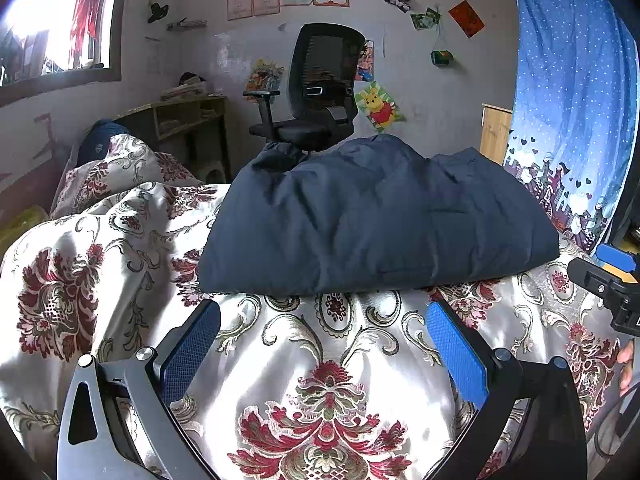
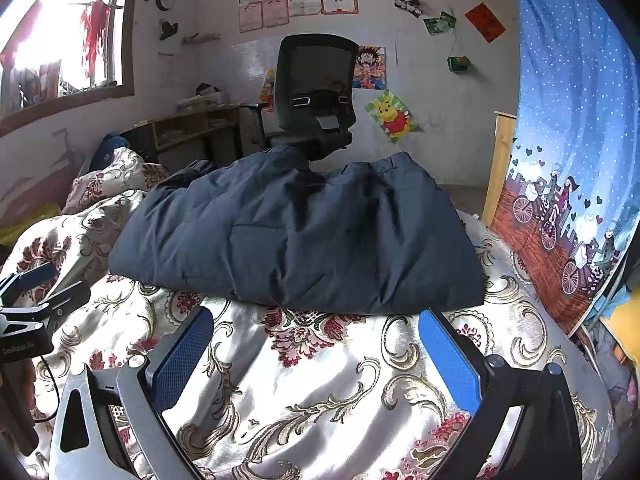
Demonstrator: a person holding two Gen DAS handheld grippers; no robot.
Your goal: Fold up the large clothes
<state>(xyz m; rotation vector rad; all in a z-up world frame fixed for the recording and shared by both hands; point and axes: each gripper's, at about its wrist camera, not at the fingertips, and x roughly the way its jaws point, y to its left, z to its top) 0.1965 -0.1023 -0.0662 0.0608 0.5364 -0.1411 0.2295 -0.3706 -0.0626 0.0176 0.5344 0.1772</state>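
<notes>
A dark navy padded jacket (image 1: 376, 216) lies folded into a thick bundle on the floral bedspread (image 1: 328, 360); it also shows in the right wrist view (image 2: 304, 236). My left gripper (image 1: 322, 320) is open and empty, its blue pads (image 1: 456, 352) just short of the bundle's near edge. My right gripper (image 2: 316, 328) is open and empty, also just short of the near edge. The right gripper shows at the right edge of the left wrist view (image 1: 612, 280), and the left gripper shows at the left edge of the right wrist view (image 2: 36, 300).
A black office chair (image 1: 320, 88) stands behind the bed. A blue dotted curtain (image 1: 572, 100) hangs on the right. A rumpled floral quilt (image 1: 100, 208) is piled on the left. A wooden shelf desk (image 1: 188, 120) stands by the far wall.
</notes>
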